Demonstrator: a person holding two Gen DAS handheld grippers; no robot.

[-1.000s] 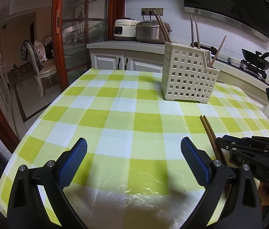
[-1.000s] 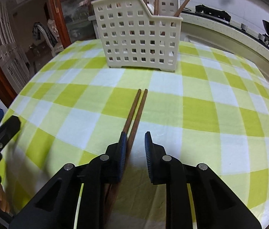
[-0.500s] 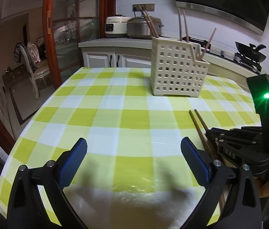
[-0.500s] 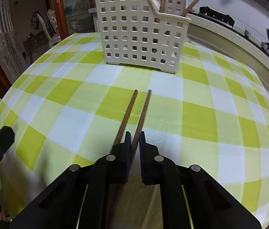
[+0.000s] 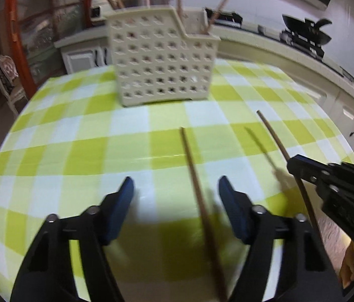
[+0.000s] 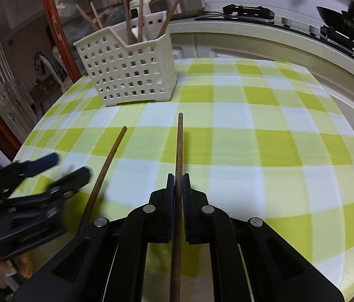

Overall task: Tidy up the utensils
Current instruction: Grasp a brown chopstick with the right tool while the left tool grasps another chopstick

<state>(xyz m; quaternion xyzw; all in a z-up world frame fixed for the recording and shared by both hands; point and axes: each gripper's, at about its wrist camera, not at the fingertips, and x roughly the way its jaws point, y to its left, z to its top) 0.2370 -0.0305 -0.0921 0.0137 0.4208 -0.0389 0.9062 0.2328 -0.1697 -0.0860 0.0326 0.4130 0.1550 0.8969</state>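
Note:
My right gripper point(image 6: 178, 180) is shut on a brown chopstick point(image 6: 179, 141) and holds it raised above the table; it also shows in the left wrist view point(image 5: 275, 138). A second chopstick point(image 5: 194, 176) lies on the green checked tablecloth point(image 5: 81, 151) between the open jaws of my left gripper point(image 5: 175, 191); in the right wrist view this chopstick point(image 6: 109, 158) lies left of the held one. A white perforated utensil basket point(image 5: 163, 63) with several chopsticks stands at the far side; it shows in the right wrist view point(image 6: 129, 70).
A kitchen counter point(image 6: 265, 32) with a rice cooker point(image 6: 179, 0) and a wok point(image 6: 345, 29) runs behind the table. A wooden glass door point(image 5: 13, 37) and a chair point(image 5: 3, 78) are at the left. The table's front edge is close below both grippers.
My right gripper closed on one chopstick and lifted it away from the other. My left gripper moved right, over the remaining chopstick, and its jaws have narrowed.

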